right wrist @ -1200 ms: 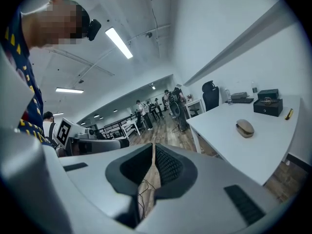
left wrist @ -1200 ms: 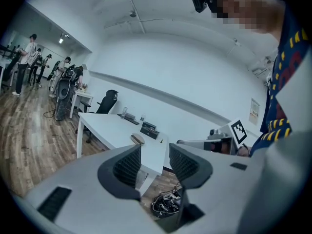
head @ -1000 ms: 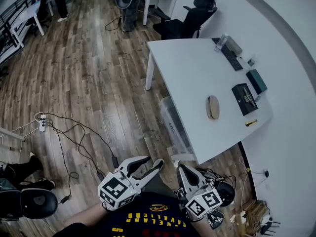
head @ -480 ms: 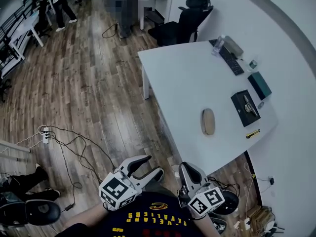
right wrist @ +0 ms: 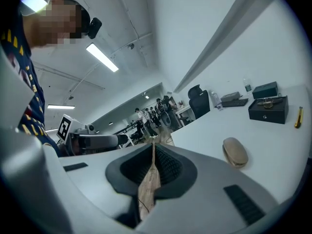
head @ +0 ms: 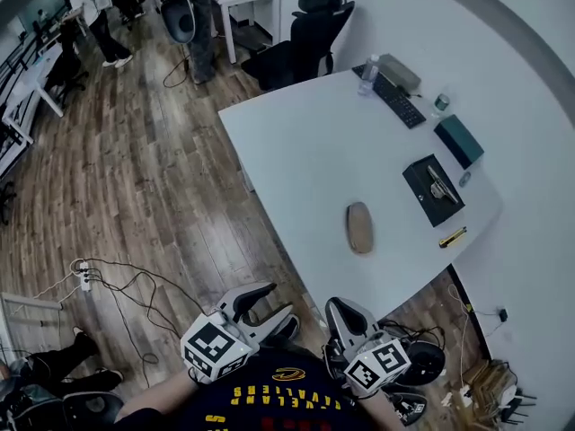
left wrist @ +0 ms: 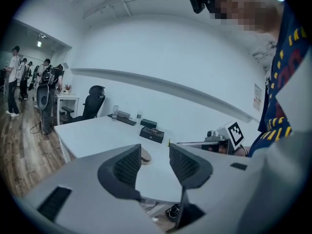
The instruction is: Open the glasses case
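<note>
A tan oval glasses case (head: 359,227) lies closed on the white table (head: 296,142), near its front edge. It also shows in the right gripper view (right wrist: 235,151) and, partly behind a jaw, in the left gripper view (left wrist: 145,156). My left gripper (head: 269,302) hangs over the wooden floor short of the table, its jaws open and empty (left wrist: 155,152). My right gripper (head: 340,314) is beside it, shut on nothing (right wrist: 153,147). Both are well apart from the case.
A black box (head: 433,189) with a metal object on top stands right of the case, with a teal box (head: 459,140) and a yellow pen-like item (head: 452,237) nearby. A keyboard (head: 389,97) and an office chair (head: 305,34) are at the far end. Cables (head: 117,277) lie on the floor.
The table and case have come closer and shifted left in the head view as both grippers travelled toward them. Jaws are as before: left open, right shut.
</note>
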`<state>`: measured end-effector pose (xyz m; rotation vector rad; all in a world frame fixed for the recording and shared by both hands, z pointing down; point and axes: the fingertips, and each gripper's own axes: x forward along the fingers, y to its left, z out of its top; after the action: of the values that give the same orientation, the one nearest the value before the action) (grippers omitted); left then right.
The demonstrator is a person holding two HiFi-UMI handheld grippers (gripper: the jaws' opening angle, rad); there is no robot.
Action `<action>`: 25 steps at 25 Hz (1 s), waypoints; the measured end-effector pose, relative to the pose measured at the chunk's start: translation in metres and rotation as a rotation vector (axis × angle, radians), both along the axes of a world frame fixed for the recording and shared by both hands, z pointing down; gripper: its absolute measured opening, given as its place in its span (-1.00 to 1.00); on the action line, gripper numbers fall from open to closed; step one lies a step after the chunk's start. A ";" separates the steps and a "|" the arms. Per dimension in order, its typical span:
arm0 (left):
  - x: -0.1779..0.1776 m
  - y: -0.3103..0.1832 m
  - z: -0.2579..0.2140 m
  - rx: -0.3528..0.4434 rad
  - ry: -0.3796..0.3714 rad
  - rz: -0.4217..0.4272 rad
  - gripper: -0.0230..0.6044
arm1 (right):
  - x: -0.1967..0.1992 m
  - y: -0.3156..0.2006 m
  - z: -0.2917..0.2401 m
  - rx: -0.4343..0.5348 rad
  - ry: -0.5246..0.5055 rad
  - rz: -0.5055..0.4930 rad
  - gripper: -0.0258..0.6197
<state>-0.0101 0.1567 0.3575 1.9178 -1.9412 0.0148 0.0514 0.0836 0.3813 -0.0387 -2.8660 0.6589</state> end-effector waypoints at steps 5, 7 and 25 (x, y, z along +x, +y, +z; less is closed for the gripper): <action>-0.006 -0.019 0.003 -0.006 0.009 0.054 -0.31 | -0.001 -0.014 0.005 -0.007 0.017 0.054 -0.83; -0.009 -0.026 0.005 -0.007 0.016 0.090 -0.31 | -0.004 -0.020 0.006 -0.007 0.023 0.086 -0.83; -0.061 -0.145 0.013 0.032 0.096 0.571 -0.31 | -0.034 -0.097 0.008 0.049 0.119 0.582 -0.83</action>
<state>-0.0715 0.0119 0.3703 2.3789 -1.2847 0.0535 0.0178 -0.0137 0.3896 0.8354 -2.7677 0.6523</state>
